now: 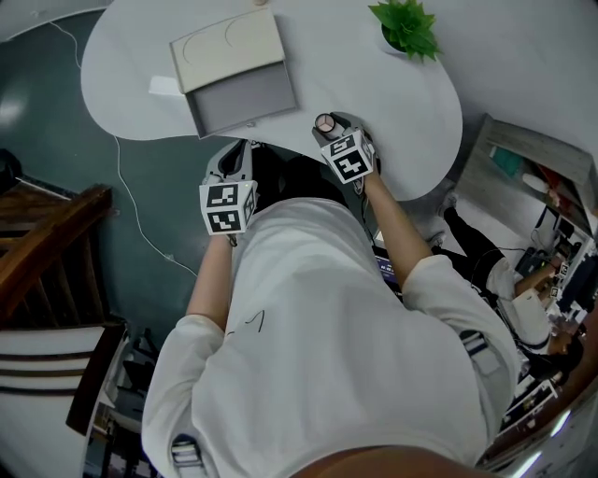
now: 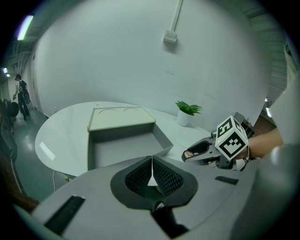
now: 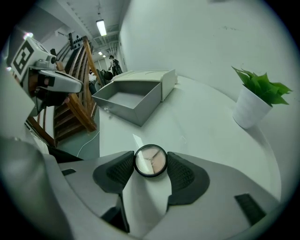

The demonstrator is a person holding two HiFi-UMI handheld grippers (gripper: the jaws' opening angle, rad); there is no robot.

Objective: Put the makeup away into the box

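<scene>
Right fingers (image 3: pixel 180 174) pinching round compact (image 3: pixel 150 160) at near edge of white surface (image 1: pixel 308 47), open grey box (image 1: pixel 245 101) at 10 o'clock from compact, left fingers (image 2: pixel 140 177) pressed together, empty.

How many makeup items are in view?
1. A round compact sits between the right gripper's jaws. The open box shows none, but its walls may hide some.

free: table (image 1: pixel 360 70) between box (image 1: pixel 245 97) and plant (image 1: pixel 407 26) | obstacles: box walls, plant
</scene>
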